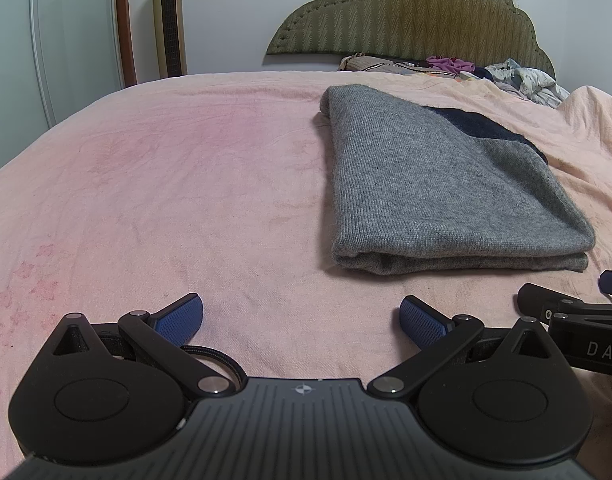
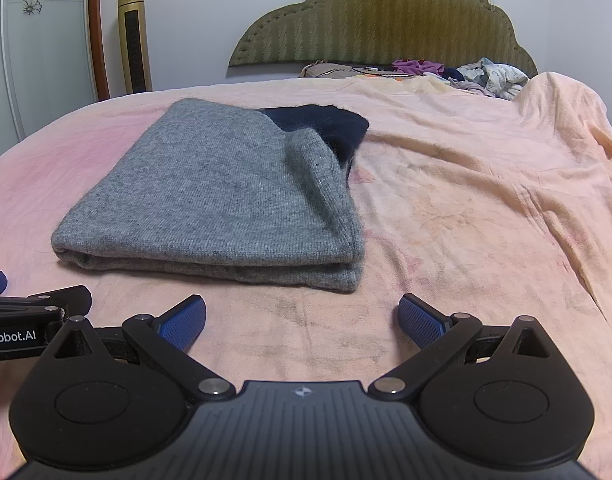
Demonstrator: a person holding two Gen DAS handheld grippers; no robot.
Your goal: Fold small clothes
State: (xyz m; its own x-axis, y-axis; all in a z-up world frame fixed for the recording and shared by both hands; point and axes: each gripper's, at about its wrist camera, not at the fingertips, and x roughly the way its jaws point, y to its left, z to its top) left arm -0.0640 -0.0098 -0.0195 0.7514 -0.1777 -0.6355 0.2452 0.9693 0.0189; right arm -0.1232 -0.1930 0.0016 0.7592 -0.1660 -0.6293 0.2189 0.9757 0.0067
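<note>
Here, a folded grey knit garment lies on the pink bedsheet, both grippers' fingers spread, empty.

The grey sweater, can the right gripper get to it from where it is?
Probably yes. The right gripper is open and empty, and only bare pink bedsheet lies between it and the folded grey sweater.

Left gripper fills the near edge, blue fingertips spread wide apart with only pink bedsheet between them, nothing held. Grey knit garment lies folded flat on the sheet, right of centre and beyond the fingertips, its doubled fold edge toward the near side and a dark navy part showing at its far right. Part of the right gripper enters at the near right edge; far off stand an olive headboard, loose clothes and a gold tower fan.
</note>
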